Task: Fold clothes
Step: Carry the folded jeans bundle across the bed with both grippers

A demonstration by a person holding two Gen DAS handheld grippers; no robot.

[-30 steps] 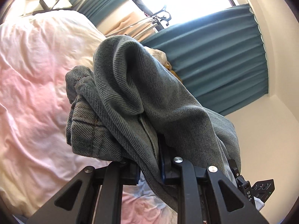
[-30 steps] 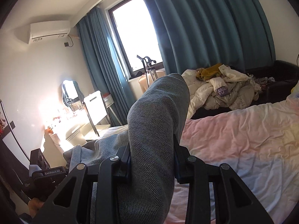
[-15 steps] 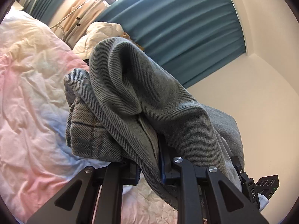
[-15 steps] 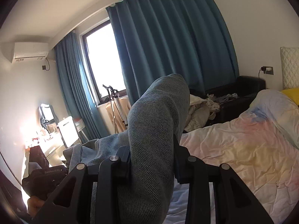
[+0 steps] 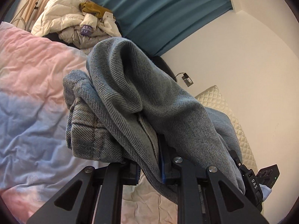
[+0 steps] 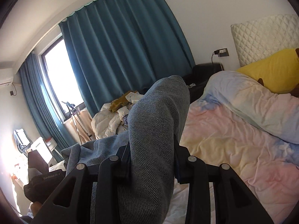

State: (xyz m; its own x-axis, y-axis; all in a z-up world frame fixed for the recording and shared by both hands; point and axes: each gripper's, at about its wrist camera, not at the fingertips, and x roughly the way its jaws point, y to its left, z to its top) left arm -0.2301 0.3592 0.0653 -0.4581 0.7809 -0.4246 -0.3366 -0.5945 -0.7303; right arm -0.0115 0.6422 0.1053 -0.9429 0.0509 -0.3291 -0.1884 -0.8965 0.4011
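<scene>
A pair of grey-blue denim jeans [image 5: 130,102] is held up in the air between both grippers above the bed. My left gripper [image 5: 149,168] is shut on a bunched fold with a stitched seam. My right gripper [image 6: 151,155] is shut on another thick fold of the same jeans [image 6: 155,130], which drapes over the jaws and runs left toward the other gripper [image 6: 43,179]. The fingertips of both grippers are hidden by cloth.
A bed with a pink, blue and yellow duvet [image 6: 233,140] lies below. A yellow pillow [image 6: 271,69] and quilted headboard [image 6: 261,35] are at the right. A pile of pale jackets [image 5: 74,24] sits on a dark chair by teal curtains [image 6: 121,56].
Both grippers have swung toward the head of the bed with the jeans still clamped. The window has left the left view; headboard and yellow pillow have come into view.
</scene>
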